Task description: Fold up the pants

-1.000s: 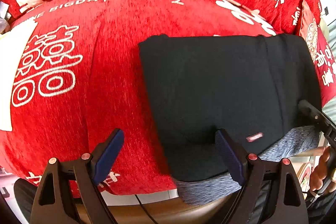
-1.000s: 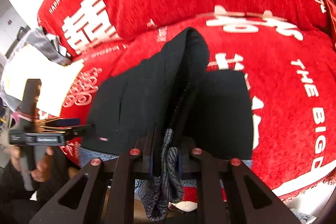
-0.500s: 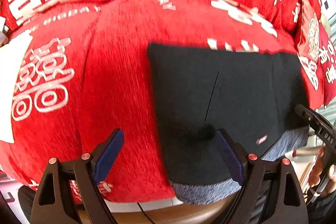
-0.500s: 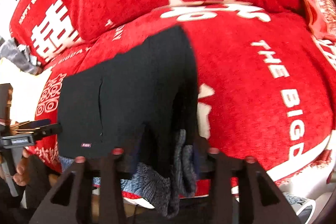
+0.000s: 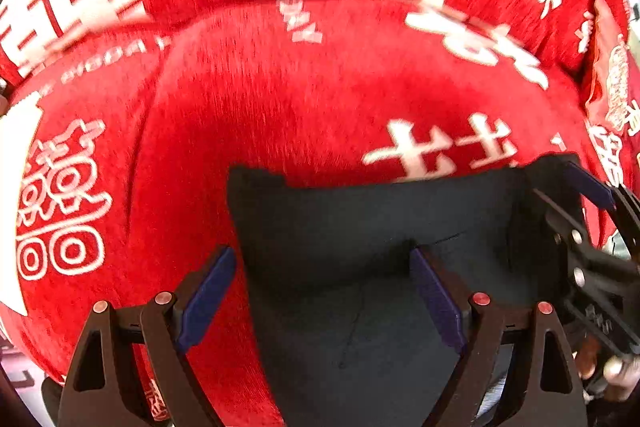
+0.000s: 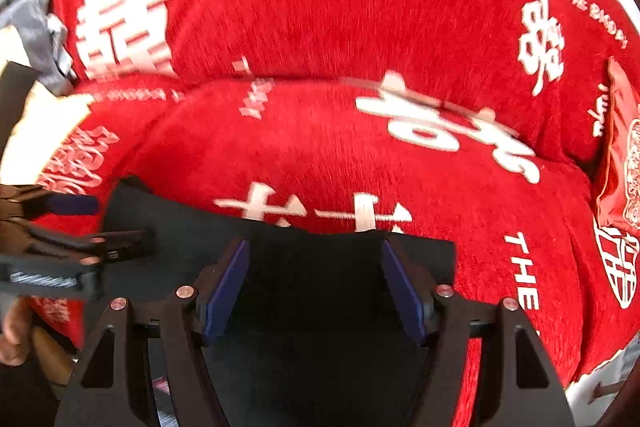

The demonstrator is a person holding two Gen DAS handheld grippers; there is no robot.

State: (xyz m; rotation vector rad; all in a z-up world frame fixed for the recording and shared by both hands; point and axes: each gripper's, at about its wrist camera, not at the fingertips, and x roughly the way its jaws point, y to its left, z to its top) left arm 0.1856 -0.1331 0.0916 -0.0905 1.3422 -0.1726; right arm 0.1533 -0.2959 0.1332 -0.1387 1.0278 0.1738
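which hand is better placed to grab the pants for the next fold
Left, narrowly. Its tongs straddle the left edge of the black pants. The right tongs have just been opening and sit over flat cloth mid-panel, no edge between their pads.

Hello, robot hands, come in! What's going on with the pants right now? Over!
Left gripper open, empty. Right gripper open, jaws just been opening, gripping nothing. Black pants lying folded on red sofa cover. Nothing in the way.

Black pants [image 5: 360, 247] on red sofa cover [image 5: 248, 115] with white lettering.
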